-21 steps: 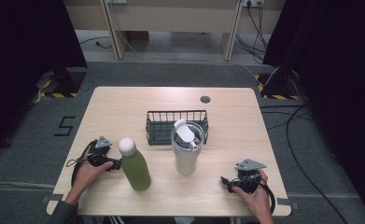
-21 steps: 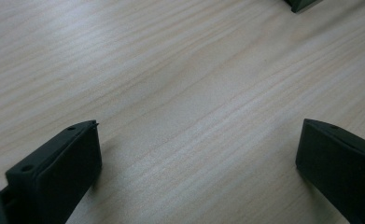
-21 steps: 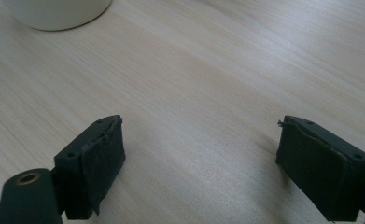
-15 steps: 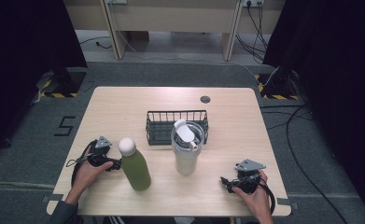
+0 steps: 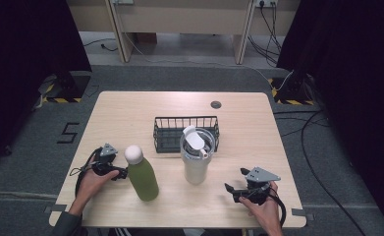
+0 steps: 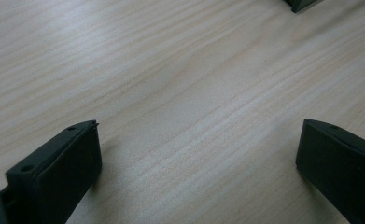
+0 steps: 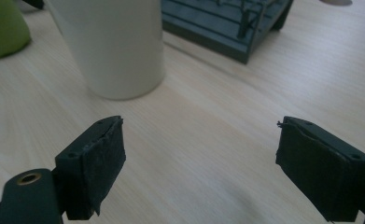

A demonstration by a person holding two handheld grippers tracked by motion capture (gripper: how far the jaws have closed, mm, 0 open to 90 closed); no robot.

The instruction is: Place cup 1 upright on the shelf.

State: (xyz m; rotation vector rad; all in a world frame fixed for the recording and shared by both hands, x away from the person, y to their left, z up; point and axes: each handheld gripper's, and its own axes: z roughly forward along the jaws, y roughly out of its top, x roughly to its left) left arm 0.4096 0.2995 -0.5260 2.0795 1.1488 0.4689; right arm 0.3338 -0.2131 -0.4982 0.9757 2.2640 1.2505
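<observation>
Nothing has moved: both tongs, left [image 5: 122,173] and right [image 5: 230,188], rest wide and empty on desk [image 5: 130,113]. Approach bottle [image 5: 142,173] and cup [image 5: 197,156] level, mid-body.

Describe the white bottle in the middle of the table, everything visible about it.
The white bottle stands upright on the wooden table, just in front of the black wire basket, close to it or touching. Its body is a smooth, matte off-white cylinder, seemingly plastic or coated metal. The top has a translucent grey rim and a white flip cap standing raised. The green bottle stands apart to its left. The right gripper rests on the table nearby, jaws open and empty, not touching it.
</observation>
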